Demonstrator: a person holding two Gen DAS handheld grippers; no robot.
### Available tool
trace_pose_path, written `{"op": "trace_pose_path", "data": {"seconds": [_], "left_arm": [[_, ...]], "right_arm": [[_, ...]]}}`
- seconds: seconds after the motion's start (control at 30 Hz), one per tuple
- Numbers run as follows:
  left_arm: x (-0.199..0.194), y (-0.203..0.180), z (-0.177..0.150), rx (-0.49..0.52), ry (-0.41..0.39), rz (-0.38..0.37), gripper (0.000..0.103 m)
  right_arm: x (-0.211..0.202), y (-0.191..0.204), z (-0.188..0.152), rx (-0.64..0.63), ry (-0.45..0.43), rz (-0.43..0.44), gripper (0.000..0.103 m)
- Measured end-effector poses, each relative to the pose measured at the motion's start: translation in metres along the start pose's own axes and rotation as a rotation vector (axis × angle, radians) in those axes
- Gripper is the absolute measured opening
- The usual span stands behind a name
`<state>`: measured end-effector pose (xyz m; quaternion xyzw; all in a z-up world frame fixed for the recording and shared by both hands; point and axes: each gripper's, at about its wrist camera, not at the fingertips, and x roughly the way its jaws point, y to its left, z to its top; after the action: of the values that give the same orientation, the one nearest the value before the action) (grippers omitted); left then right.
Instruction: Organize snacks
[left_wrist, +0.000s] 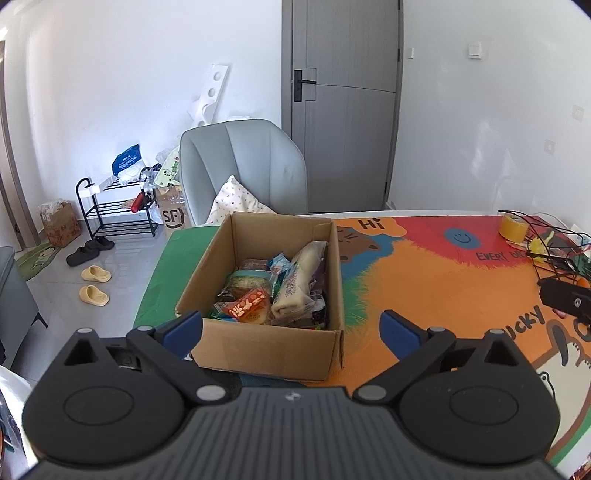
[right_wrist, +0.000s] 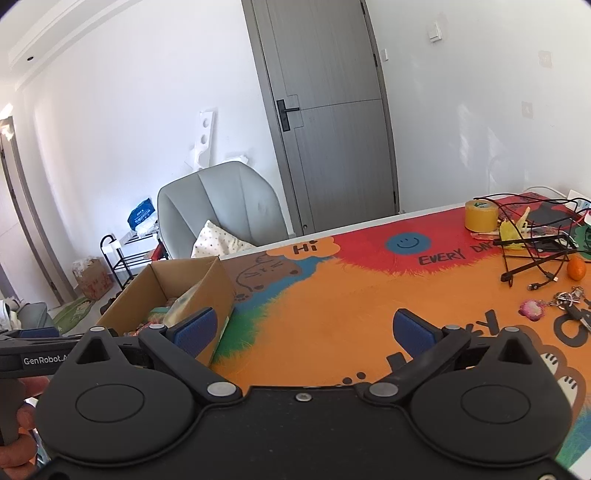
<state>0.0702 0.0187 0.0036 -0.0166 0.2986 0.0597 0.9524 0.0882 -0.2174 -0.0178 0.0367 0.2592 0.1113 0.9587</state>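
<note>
right wrist view, cardboard box (right_wrist: 207, 284) half hidden behind tool (right_wrist: 303, 332), snacks (right_wrist: 181, 306) barely visible

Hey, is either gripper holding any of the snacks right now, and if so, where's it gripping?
Nothing is held. The left gripper and right gripper both stand wide open and empty; the snacks lie in the cardboard box.

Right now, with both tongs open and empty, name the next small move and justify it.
Probably bring the left tongs forward and down into the open brown cardboard box onto the orange snack packet. It lies on top of the pile, nearest the tongs, while the right tongs point at bare mat beside the box.
</note>
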Motion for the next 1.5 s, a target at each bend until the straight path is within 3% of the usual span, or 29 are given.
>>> {"op": "trace_pose_path", "data": {"seconds": [0.43, 0.67, 0.97, 1.5], "left_arm": [[-0.034, -0.004, -0.005, 0.048, -0.02, -0.022, 0.101], [-0.042, 0.0, -0.007, 0.047, -0.03, -0.041, 0.102], [-0.048, 0.011, -0.006, 0.027, -0.035, -0.044, 0.102], [-0.052, 0.014, -0.005, 0.029, -0.041, -0.038, 0.102]], "right_arm": [[-0.027, -0.008, -0.009, -0.047, 0.031, -0.105, 0.103], [-0.042, -0.013, -0.012, -0.035, 0.063, -0.1, 0.103], [-0.065, -0.015, -0.002, -0.05, 0.004, -0.117, 0.103], [-0.067, -0.015, -0.003, -0.058, 0.013, -0.117, 0.103]]}}
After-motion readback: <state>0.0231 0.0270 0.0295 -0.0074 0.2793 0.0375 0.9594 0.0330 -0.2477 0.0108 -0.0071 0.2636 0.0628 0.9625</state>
